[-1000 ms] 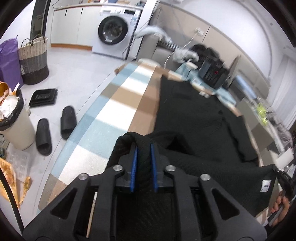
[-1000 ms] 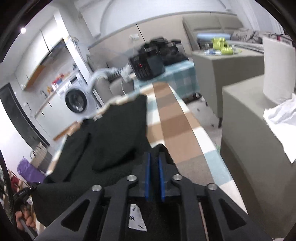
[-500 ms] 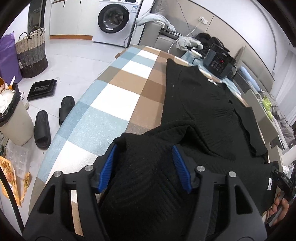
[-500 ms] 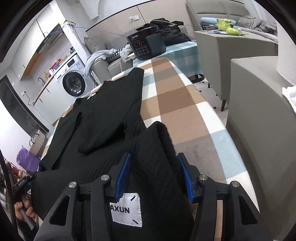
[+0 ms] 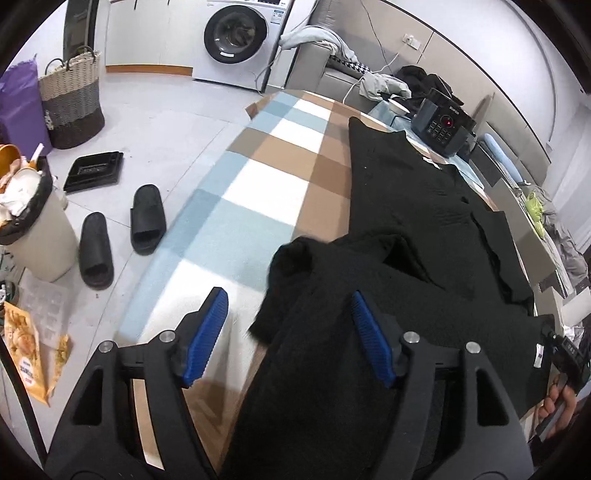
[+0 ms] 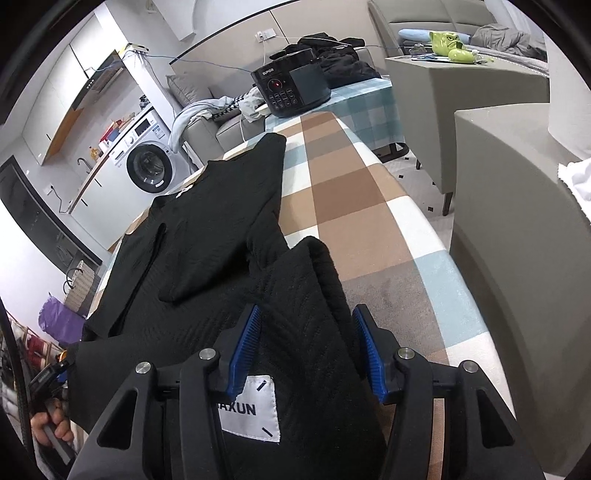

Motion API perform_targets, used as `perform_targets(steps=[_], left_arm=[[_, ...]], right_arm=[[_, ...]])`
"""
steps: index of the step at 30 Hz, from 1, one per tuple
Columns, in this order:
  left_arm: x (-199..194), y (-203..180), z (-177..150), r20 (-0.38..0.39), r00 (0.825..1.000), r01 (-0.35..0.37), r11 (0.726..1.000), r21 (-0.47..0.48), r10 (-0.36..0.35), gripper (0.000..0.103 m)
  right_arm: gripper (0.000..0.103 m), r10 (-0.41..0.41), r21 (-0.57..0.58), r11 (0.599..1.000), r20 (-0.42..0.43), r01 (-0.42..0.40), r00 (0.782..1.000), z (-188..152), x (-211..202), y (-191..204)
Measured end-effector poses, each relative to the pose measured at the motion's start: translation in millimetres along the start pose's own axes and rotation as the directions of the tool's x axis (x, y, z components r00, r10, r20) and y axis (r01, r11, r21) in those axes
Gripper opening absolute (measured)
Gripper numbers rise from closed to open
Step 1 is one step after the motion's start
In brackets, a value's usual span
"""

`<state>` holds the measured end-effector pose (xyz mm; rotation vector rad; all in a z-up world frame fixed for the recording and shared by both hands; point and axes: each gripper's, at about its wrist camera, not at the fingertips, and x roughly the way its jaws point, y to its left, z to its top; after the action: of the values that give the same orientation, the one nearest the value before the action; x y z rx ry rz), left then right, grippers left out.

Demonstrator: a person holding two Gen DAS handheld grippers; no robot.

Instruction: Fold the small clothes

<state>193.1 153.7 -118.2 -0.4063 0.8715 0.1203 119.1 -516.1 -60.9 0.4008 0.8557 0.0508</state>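
One black knit top (image 5: 417, 206) is the whole job right now, and it's lying lengthwise on the checked table (image 5: 258, 177), its bottom edge doubled back up over the body. That fold looks just laid: the doubled hem sits nearest me, with a white label (image 6: 249, 408) showing at the corner in the right view.

Left gripper (image 5: 291, 332) first: its blue pads have just been spreading and now stand wide apart. The cloth bunches between them, closer to the right-hand pad, but nothing is pinched. Right gripper (image 6: 306, 347), same story, jaws have just parted and stand either side of the folded corner. I'd call the cloth released, though it fills most of that gap.

So I read this as the end of the first fold, the letting-go part. Next I think I need both grippers clear of the cloth without dragging the corners along, since that knit looks soft and could snag on the ribbed pads. Then it's a side fold, or taking up the sleeve (image 6: 147, 266) along the far edge.

Further out: a black cooker (image 6: 291, 86) at the table's far end, slippers (image 5: 122, 236) and a bin (image 5: 33, 229) on the floor, a washing machine (image 5: 236, 33) beyond.
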Motion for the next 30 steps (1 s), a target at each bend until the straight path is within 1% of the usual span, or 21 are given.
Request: perform_targets(steps=[2,4,8,9,11,12,13,14,15,16,17,19,23,26,30], left_arm=[[9.1,-6.6,4.8,-0.003,1.000,0.005,1.000,0.020,-0.005,0.067],[18.5,-12.6,9.0,-0.019,0.999,0.026,0.999,0.024,-0.026,0.067],[29.2,-25.6,14.1,-0.029,0.999,0.018,0.998,0.056,-0.016,0.066],[30.2,-28.7,14.6,-0.026,0.999,0.024,0.997,0.067,-0.022,0.059],[32.5,-31.8,14.3,-0.025,0.999,0.042,0.996,0.076,-0.040,0.048],[33.9,-33.1,14.1,-0.021,0.999,0.046,0.996,0.081,-0.045,0.039],[34.8,-34.4,13.6,-0.021,0.999,0.052,0.995,0.087,-0.050,0.033],[36.1,-36.1,13.2,-0.026,0.998,0.063,0.994,0.094,-0.061,0.027],[36.7,-37.7,12.7,-0.030,0.997,0.067,0.993,0.099,-0.064,0.023],[36.6,-39.5,12.0,-0.031,0.997,0.069,0.992,0.104,-0.066,0.022],[36.2,-41.4,11.2,-0.031,0.997,0.067,0.991,0.113,-0.064,0.020],[33.8,-44.0,8.5,-0.033,0.998,0.060,0.990,0.129,-0.056,0.018],[25.3,-43.2,-2.7,-0.040,0.998,0.062,0.989,0.134,-0.057,0.017],[11.6,-42.2,-18.7,-0.043,0.998,0.058,0.986,0.154,-0.051,0.017],[-10.7,-35.8,-43.5,-0.051,0.997,0.064,0.987,0.149,-0.057,0.017]], right_arm=[[0.053,-0.004,-0.003,1.000,-0.003,0.004,1.000,-0.3,0.5,1.4],[0.053,-0.007,-0.008,1.000,-0.004,0.007,1.000,-0.3,0.5,2.6],[0.053,-0.017,-0.016,1.000,-0.013,0.017,1.000,0.2,2.7,3.2],[0.053,-0.019,-0.016,1.000,-0.017,0.019,1.000,0.6,4.2,3.3],[0.052,-0.024,-0.022,0.999,-0.020,0.024,1.000,1.6,8.0,4.5],[0.046,-0.033,-0.039,0.999,-0.018,0.033,0.999,1.9,9.9,6.8],[0.039,-0.046,-0.062,0.997,-0.012,0.045,0.999,1.8,11.3,9.8],[0.030,-0.048,-0.081,0.996,-0.015,0.046,0.999,1.6,13.6,13.2],[0.024,-0.049,-0.096,0.994,-0.023,0.047,0.999,1.2,16.4,16.2],[0.022,-0.060,-0.119,0.991,-0.017,0.057,0.998,0.2,17.4,20.5],[0.018,-0.063,-0.136,0.989,-0.021,0.059,0.998,-0.2,18.0,22.9],[0.016,-0.075,-0.159,0.985,-0.029,0.069,0.997,-0.9,17.6,26.4],[0.015,-0.071,-0.141,0.988,-0.050,0.064,0.996,-5.2,12.8,21.2],[0.015,-0.075,-0.137,0.988,-0.052,0.068,0.996,-15.1,2.2,18.1],[0.015,-0.068,-0.109,0.992,-0.061,0.061,0.996,-33.2,-18.1,9.0]])
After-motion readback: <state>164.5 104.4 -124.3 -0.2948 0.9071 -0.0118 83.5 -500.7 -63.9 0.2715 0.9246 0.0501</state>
